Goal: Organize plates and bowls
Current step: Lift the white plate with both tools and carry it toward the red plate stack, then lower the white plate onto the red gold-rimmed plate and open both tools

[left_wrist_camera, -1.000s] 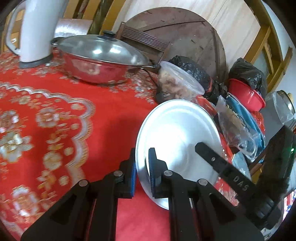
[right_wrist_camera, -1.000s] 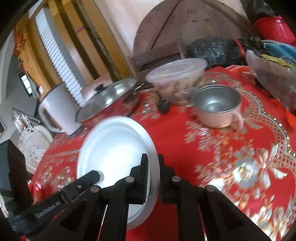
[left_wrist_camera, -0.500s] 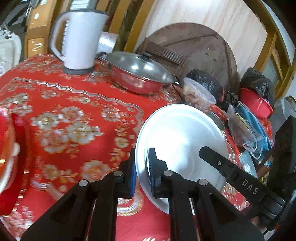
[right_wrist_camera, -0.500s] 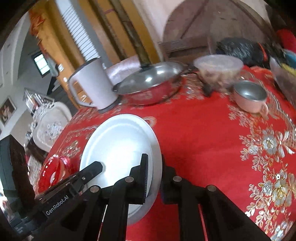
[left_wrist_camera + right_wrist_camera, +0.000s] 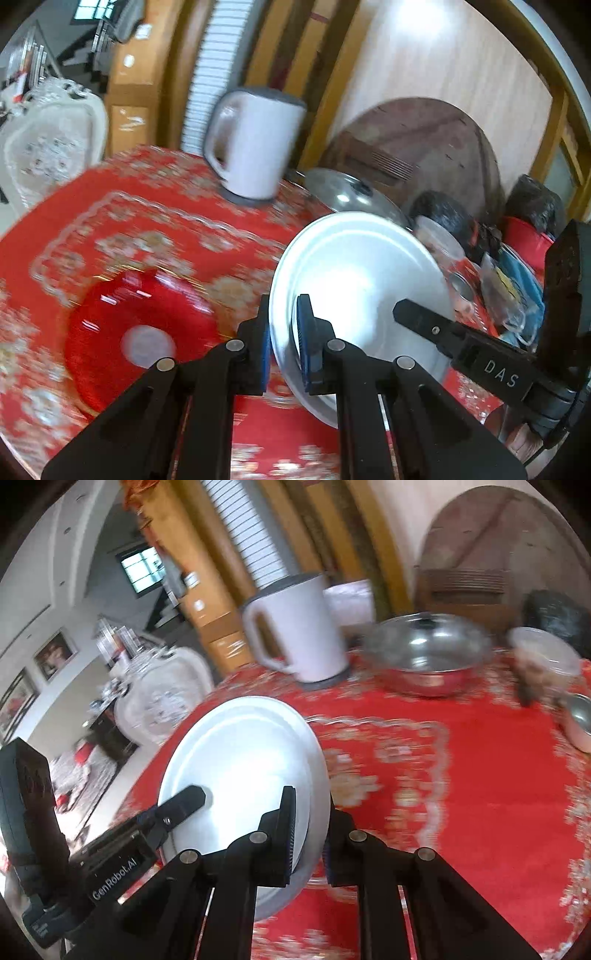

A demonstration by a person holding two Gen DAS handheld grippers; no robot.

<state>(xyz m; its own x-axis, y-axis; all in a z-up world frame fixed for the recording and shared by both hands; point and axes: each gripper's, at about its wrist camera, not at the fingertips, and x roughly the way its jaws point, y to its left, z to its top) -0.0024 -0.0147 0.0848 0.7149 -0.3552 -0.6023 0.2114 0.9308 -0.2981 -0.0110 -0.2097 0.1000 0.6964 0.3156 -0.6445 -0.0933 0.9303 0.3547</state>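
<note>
White plate [image 5: 354, 273]: one, two claws; red plate [image 5: 140, 332]: one.

A white plate [image 5: 362, 280] shows at the middle of both views, and at 8 o'clock in the left wrist view lies a glossy red plate [image 5: 140, 332] with a pale round centre. The tablecloth [image 5: 480, 794] is bright red with a gold and white floral pattern and scalloped border lines; at 12 o'clock on it are a white kettle [image 5: 295, 627] with grey lid and base and a silver pan [image 5: 424, 661]. The gripper fingers [image 5: 306, 339] are black with blue pads
</note>
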